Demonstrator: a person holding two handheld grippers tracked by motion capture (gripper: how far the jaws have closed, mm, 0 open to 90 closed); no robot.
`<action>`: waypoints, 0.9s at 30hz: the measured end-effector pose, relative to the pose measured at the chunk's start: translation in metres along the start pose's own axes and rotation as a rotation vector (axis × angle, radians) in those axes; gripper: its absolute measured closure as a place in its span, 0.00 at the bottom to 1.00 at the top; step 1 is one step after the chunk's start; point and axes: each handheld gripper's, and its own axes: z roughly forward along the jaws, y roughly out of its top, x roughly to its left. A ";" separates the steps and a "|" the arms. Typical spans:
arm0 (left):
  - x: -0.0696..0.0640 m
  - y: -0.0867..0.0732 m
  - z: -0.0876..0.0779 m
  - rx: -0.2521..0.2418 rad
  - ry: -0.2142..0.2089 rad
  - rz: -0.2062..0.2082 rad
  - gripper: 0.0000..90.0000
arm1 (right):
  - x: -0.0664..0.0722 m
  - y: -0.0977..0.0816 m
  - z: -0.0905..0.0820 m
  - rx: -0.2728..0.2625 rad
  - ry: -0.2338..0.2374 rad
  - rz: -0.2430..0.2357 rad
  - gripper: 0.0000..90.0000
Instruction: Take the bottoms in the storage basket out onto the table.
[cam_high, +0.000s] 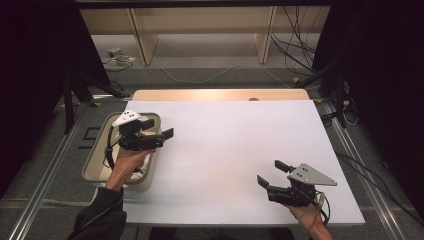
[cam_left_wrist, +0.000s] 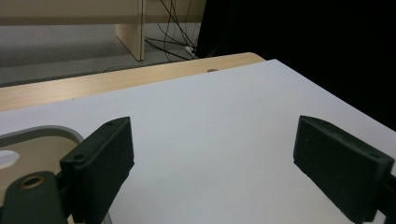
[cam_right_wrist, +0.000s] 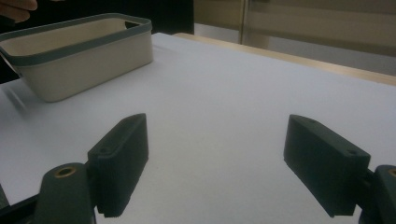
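Hovering over the beige bin (cam_high: 97, 167), the left gripper (cam_high: 161, 128) is wide open and empty. Right gripper (cam_high: 270, 173), far from the bin, too. Dropping low could bump its rim.

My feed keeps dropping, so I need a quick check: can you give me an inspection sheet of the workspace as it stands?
Surface: white board on a wooden table, bare in the middle.
Job's things: beige tub at the board's left edge; something white lies inside.
Clutter: nothing seen.
Grippers: left gripper above the tub, jaws open, empty; right gripper near the board's front right, jaws open, empty.
Cables: one trails from each gripper; loose cables on the floor behind.
Surroundings: wooden furniture, black curtains.
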 end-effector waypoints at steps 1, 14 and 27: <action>0.002 0.000 -0.001 0.010 0.002 0.005 0.13 | 0.000 0.000 0.000 0.000 0.000 0.000 0.25; 0.013 0.002 -0.007 0.061 0.025 0.020 0.14 | 0.000 0.000 0.000 0.002 -0.003 -0.002 0.25; 0.025 0.004 -0.014 0.135 0.058 0.045 0.14 | 0.000 0.000 0.000 0.003 -0.003 -0.004 0.25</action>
